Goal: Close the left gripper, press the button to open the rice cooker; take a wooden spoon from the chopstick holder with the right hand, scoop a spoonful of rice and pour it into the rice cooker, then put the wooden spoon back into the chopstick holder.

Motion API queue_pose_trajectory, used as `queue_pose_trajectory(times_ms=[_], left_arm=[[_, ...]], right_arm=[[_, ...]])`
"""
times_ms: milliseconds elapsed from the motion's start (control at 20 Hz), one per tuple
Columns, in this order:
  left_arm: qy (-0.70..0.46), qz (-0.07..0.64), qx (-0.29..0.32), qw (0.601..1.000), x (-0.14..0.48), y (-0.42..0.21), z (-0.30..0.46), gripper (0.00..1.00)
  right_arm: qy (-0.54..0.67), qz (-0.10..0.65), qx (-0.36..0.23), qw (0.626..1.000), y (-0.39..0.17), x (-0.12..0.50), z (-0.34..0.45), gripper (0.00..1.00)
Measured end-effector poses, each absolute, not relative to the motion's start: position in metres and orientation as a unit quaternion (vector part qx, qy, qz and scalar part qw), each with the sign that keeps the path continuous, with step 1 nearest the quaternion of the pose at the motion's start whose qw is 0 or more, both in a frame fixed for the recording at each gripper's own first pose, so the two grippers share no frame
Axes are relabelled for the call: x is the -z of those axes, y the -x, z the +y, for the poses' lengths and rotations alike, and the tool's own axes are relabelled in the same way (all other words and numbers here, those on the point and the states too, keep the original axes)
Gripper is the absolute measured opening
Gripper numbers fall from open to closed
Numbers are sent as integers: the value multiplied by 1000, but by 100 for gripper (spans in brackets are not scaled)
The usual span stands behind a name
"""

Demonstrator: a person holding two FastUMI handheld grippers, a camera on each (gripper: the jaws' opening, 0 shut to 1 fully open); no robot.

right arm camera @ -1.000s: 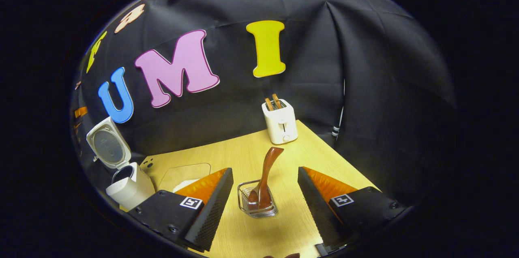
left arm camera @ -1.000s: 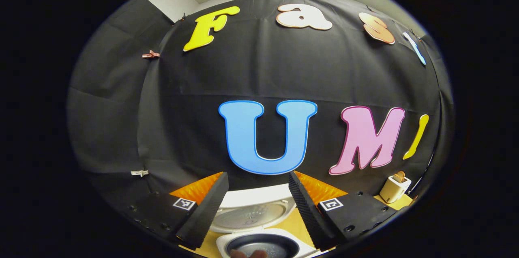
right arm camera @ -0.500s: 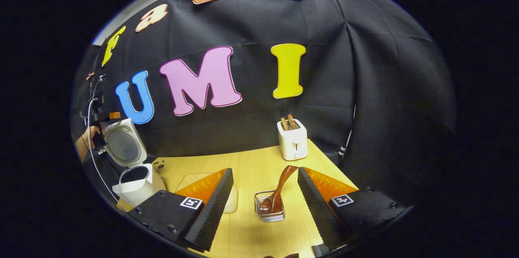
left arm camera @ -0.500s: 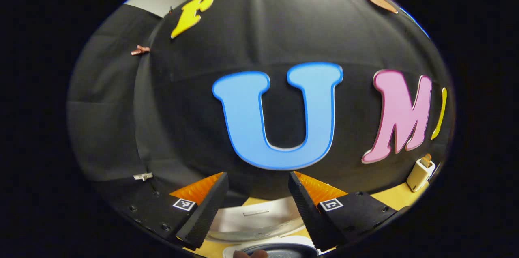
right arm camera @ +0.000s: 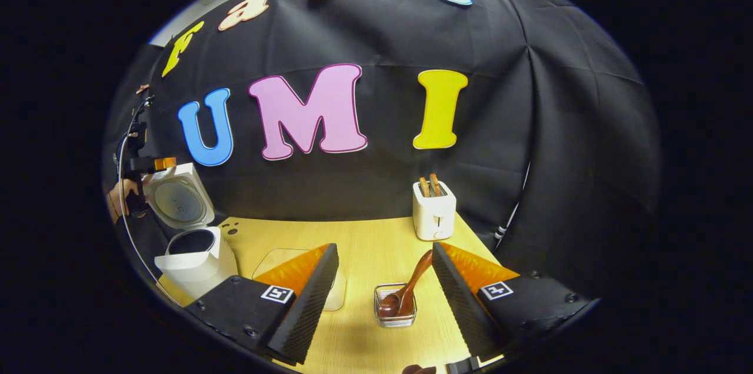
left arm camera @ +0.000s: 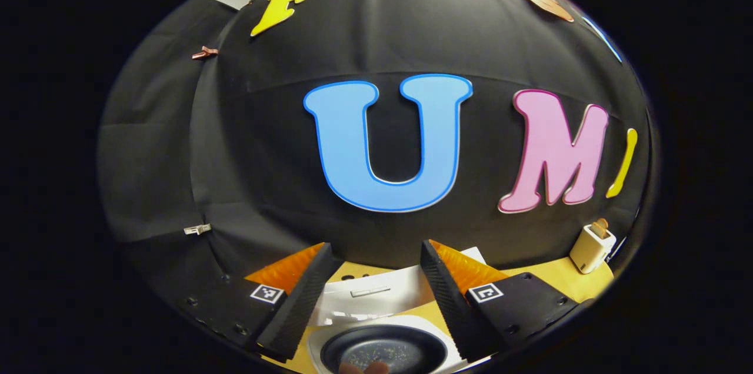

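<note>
The white rice cooker (right arm camera: 197, 259) stands open at the table's left, its lid (right arm camera: 176, 197) raised. In the left gripper view its dark inner pot (left arm camera: 385, 353) lies just below my left gripper (left arm camera: 374, 247), which is open and empty, with the lid (left arm camera: 365, 294) showing between the fingers. The left gripper (right arm camera: 138, 165) and a hand (right arm camera: 117, 200) appear beside the lid. The wooden spoon (right arm camera: 406, 294) leans in the wire chopstick holder (right arm camera: 395, 318). My right gripper (right arm camera: 382, 250) is open, the holder a short way ahead between its fingers.
A white toaster (right arm camera: 434, 212) with two slices stands at the back of the wooden table (right arm camera: 365, 244), also seen as the toaster (left arm camera: 591, 241) at far right. A clear container (right arm camera: 276, 259) sits partly behind the right gripper's left finger.
The right gripper has drawn back from the holder, leaving the spoon resting in it. The left gripper has shifted over the open cooker, and more of the pot shows below it.
</note>
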State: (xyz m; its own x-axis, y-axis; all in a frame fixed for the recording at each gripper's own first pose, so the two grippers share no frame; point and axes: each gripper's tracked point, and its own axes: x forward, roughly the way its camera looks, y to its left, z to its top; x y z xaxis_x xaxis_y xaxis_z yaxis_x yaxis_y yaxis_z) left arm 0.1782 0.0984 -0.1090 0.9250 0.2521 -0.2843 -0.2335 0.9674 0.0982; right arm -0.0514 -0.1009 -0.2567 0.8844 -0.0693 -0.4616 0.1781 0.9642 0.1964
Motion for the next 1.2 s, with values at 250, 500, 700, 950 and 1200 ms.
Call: queue_pose_trajectory(times_ms=[250,500,700,950,1200], left_arm=[[-5,175,-104,979,132,-136,72,99],[6,198,-99,975,166,-101,50,99],[19,223,-101,969,190,-80,41,99],[20,239,-132,962,213,-59,36,100],[16,280,-159,947,249,-43,29,100]], right_arm=[[-118,217,70,966,36,249,-109,99],[-119,217,72,966,35,247,-116,99],[-115,208,59,970,30,232,-117,99],[-101,200,28,974,13,220,-122,98],[-97,199,-10,975,0,223,-124,99]])
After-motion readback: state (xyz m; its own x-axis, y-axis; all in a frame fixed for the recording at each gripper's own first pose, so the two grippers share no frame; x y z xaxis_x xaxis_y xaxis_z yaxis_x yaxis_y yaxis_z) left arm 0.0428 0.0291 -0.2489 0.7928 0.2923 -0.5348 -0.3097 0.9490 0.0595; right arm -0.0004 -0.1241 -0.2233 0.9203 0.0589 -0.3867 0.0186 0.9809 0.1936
